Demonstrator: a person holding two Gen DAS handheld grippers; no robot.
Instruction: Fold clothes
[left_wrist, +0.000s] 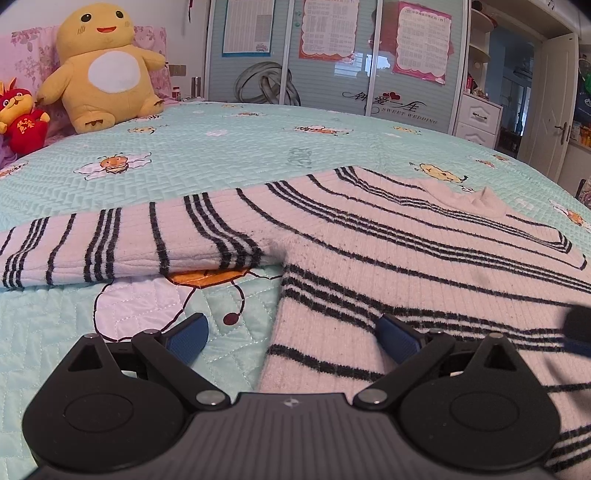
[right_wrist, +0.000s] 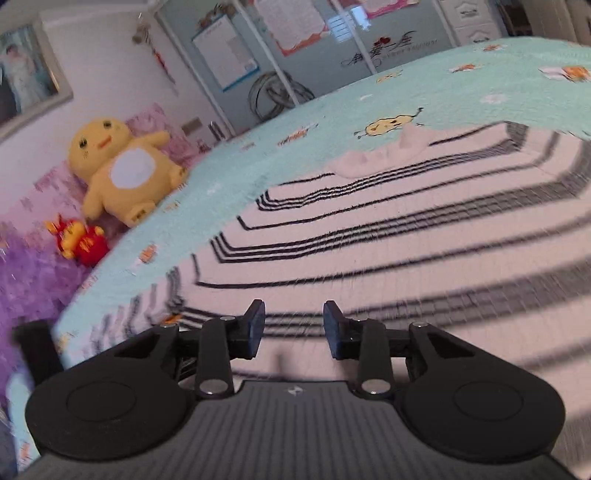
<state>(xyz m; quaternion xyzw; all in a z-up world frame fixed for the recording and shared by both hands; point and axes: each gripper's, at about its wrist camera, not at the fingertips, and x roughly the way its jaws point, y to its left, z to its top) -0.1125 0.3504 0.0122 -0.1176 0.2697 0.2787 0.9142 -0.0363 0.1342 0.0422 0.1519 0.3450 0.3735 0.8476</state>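
On the wardrobe door (left_wrist: 402, 66), lettering seemingly reads "SWEET WEDDING" (left_wrist: 408, 117).

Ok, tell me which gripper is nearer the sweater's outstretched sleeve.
Left. The left gripper sits open just below the sleeve, straddling the sweater's side edge. The right gripper hovers open over the sweater's body, farther away.

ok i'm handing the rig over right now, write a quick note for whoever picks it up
Left tongs: open, empty, low over the sweater's side edge, below the armpit.
Right tongs: open, empty, above the sweater body; that view is blurred.
Striped sweater: spread flat on the teal bedspread, collar at the far end. One sleeve stretches straight out to the side.
Done: laid out flat; no fold visible.
Left: fold that sleeve in, deal with the other side (not clearly in view), then fold the body.
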